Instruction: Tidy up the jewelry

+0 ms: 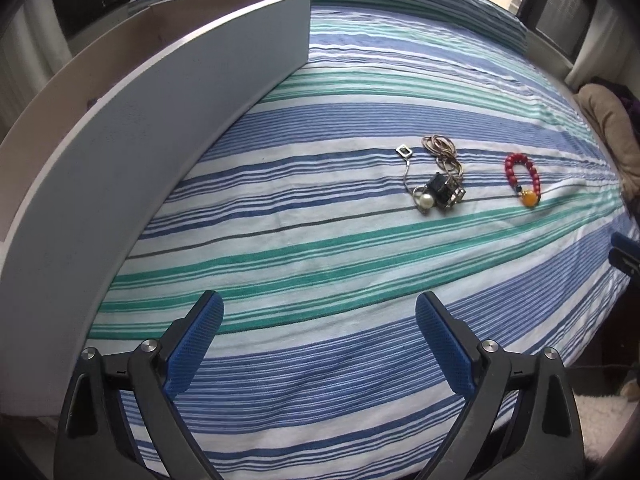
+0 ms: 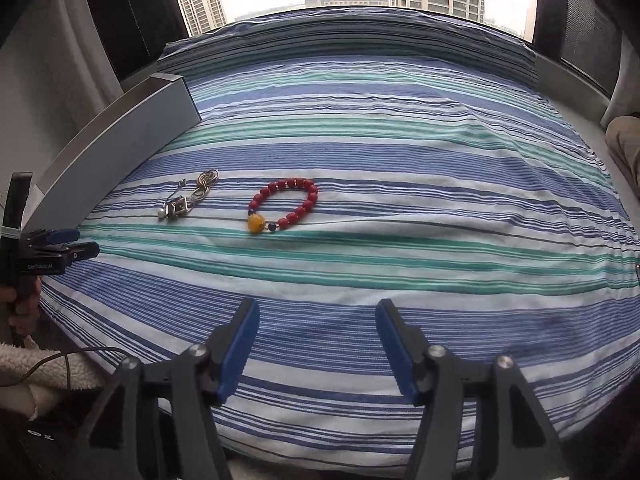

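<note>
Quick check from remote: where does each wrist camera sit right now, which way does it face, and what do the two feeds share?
Left wrist: on the left gripper, angled down over the striped bedspread, grey box on its left; own open fingers show.
Right wrist: on the right gripper, angled down toward the window; own open fingers, plus the left gripper and a fleece sleeve.
Shared: red bead bracelet, tangled jewelry pile, box, bedspread.

Both wrist views tilt down, sharing the striped bedsheet [image 1: 320,248].
</note>
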The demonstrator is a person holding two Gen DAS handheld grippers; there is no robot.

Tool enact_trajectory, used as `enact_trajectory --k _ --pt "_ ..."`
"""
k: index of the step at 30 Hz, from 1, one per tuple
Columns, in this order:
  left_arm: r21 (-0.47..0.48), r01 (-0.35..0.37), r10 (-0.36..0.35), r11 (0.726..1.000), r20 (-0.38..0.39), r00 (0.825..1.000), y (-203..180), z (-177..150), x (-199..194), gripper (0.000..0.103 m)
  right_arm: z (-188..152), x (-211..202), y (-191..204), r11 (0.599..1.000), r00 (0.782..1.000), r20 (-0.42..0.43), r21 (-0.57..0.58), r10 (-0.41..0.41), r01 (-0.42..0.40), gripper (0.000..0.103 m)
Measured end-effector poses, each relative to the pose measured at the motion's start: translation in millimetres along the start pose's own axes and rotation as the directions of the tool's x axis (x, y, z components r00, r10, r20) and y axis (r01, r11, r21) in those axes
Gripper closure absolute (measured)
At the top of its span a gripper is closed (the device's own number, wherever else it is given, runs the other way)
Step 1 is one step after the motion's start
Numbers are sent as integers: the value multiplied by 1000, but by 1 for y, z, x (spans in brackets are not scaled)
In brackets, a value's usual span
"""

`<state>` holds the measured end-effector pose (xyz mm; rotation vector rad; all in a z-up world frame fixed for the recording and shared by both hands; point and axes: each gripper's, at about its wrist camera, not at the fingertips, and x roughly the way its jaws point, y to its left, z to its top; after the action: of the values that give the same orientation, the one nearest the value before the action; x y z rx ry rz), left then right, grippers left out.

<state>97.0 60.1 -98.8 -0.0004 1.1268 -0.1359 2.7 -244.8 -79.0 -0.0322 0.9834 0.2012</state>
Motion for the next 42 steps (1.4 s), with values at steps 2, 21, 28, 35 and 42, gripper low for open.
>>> enact_trajectory --k 2,21,28,35,42 --pt "79 96 -96 992 -3 995 -15 12 1 6 -3 5 0 1000 1000 -9 13 17 -17 41" --pt "526 143 -119 838 -80 990 -112 66 70 64 14 0 17 996 997 1 -48 72 -72 41" --pt "476 156 -144 866 -62 988 -106 60 64 74 52 18 34 948 991 21 -295 134 -122 41" --pt "377 170 -190 910 16 982 -85 63 31 74 75 85 67 857 982 -149 -484 116 -175 49" --pt "284 173 -195 943 54 979 -66 65 12 74 81 116 76 832 964 -254 -514 84 -208 64"
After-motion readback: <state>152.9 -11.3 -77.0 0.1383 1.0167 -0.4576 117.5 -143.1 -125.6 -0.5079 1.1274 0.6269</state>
